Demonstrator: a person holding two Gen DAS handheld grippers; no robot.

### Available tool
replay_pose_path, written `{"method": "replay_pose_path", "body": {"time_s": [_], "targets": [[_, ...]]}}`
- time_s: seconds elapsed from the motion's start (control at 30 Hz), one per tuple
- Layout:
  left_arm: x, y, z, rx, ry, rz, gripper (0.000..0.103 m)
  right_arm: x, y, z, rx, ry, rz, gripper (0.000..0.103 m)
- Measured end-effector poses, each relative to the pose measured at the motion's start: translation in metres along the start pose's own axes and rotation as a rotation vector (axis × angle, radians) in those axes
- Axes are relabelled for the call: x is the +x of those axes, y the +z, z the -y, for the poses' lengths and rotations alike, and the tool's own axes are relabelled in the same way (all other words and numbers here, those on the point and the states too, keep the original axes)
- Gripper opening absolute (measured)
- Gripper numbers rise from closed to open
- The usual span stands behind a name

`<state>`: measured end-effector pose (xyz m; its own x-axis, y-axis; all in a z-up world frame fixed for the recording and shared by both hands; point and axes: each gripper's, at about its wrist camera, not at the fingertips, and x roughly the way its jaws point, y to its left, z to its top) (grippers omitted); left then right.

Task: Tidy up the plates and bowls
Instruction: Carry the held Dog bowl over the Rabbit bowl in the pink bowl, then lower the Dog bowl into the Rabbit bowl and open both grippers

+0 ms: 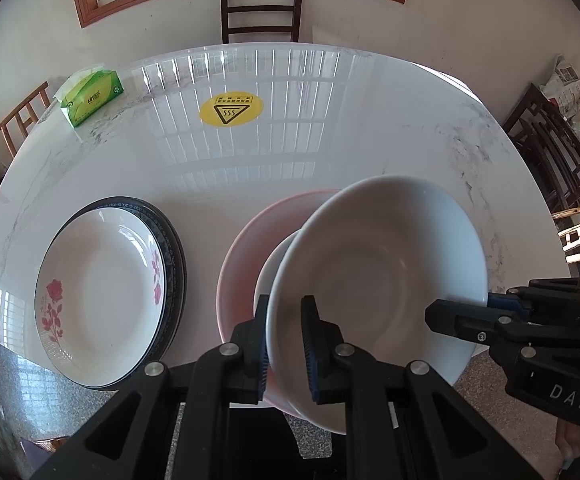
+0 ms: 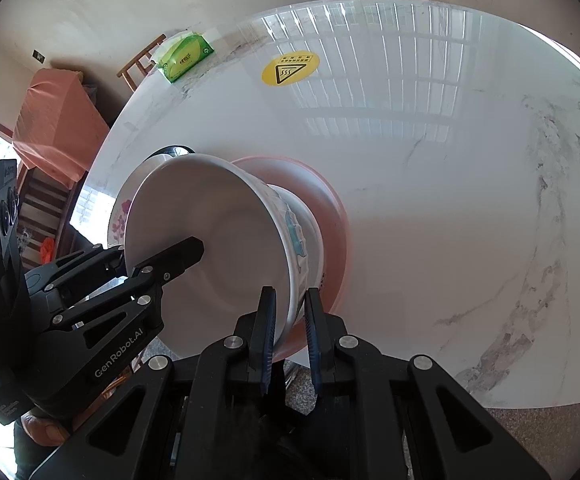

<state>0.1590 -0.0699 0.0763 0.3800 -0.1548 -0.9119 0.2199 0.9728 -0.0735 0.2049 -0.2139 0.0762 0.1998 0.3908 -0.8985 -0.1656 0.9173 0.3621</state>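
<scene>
A white bowl (image 1: 377,276) is held tilted above a pink plate (image 1: 246,248) near the table's front edge. My left gripper (image 1: 286,344) is shut on the bowl's left rim. My right gripper (image 2: 290,320) is shut on the bowl's (image 2: 226,248) right rim; it shows in the left wrist view (image 1: 485,312) at the right. A smaller white dish (image 1: 274,268) shows under the bowl, on the pink plate (image 2: 329,208). To the left lies a stack of plates, a rose-patterned plate (image 1: 102,292) on top of dark-rimmed ones.
The white marble table (image 1: 329,140) has a yellow heat sticker (image 1: 231,111) in the middle and a green tissue pack (image 1: 90,98) at the far left. Chairs stand around the table: one at the back (image 1: 262,12), one at the right (image 1: 549,148).
</scene>
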Motion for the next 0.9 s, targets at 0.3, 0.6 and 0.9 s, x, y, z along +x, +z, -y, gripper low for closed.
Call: {"method": "replay_pose_path", "body": {"time_s": [0.3,0.6,0.9], "targets": [[0.0029,-0.0025,0.002,0.003,0.009,0.0,0.015,0.0041,0.0023,-0.0019,0.002,-0.007,-0.006,0.014],[0.0056,-0.0041,0.0035,0.01,0.016,0.0,0.015,0.0083,0.0013,-0.0021,0.007,-0.012,-0.01,0.014],[0.0032,-0.0061,0.0045,0.023,0.031,0.018,0.023,0.0078,-0.0005,-0.0016,0.016,-0.003,0.005,0.017]]}}
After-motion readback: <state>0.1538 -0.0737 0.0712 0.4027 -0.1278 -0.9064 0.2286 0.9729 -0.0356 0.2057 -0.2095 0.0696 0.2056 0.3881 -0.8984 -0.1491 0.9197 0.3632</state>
